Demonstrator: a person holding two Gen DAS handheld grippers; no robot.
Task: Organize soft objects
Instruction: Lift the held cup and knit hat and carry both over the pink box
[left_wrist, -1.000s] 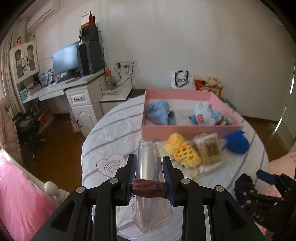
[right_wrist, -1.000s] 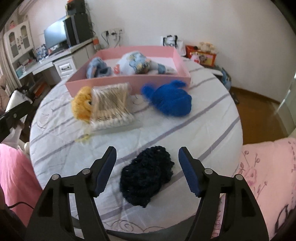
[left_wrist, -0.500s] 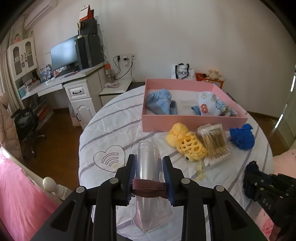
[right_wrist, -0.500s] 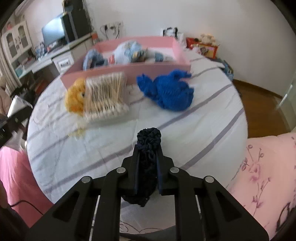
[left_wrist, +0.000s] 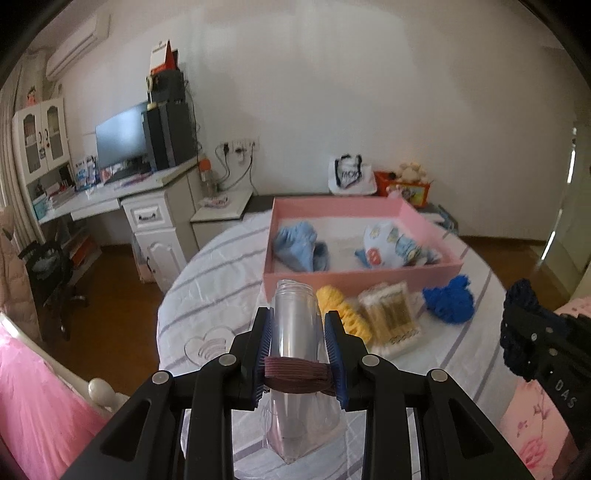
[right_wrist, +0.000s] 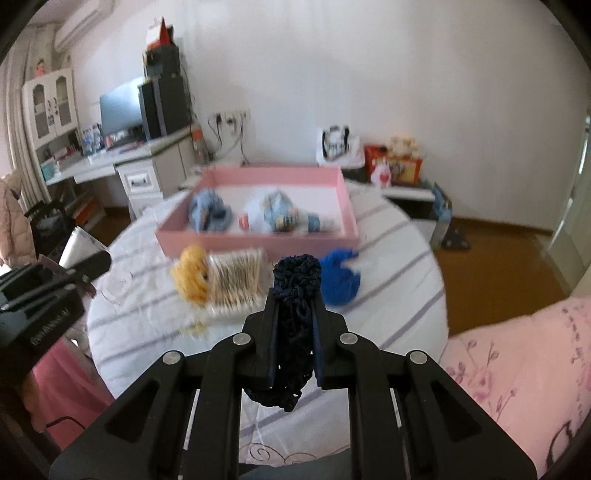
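Up off the cloth comes the dark knit bundle (right_wrist: 295, 314), right gripper (right_wrist: 295, 325) clamped tight on it; pink box (right_wrist: 258, 243) lies straight ahead beyond the cotton swabs (right_wrist: 236, 284); left gripper (left_wrist: 298, 354) grips a clear bottle (left_wrist: 295, 321), off to the left.

The tray (left_wrist: 421, 219) is pink, its floor white. In it lie a pale blue cloth (left_wrist: 301, 245) and a white toy (left_wrist: 393, 245) with blue and red patches. The tablecloth (left_wrist: 221, 273) is white with thin purple stripes. On it sit a yellow knit (left_wrist: 341, 308) and a bright blue knit (left_wrist: 448, 301). The navy knit (right_wrist: 295, 295) is almost black. The bottle (left_wrist: 295, 317) is clear, with a maroon band (left_wrist: 295, 374).
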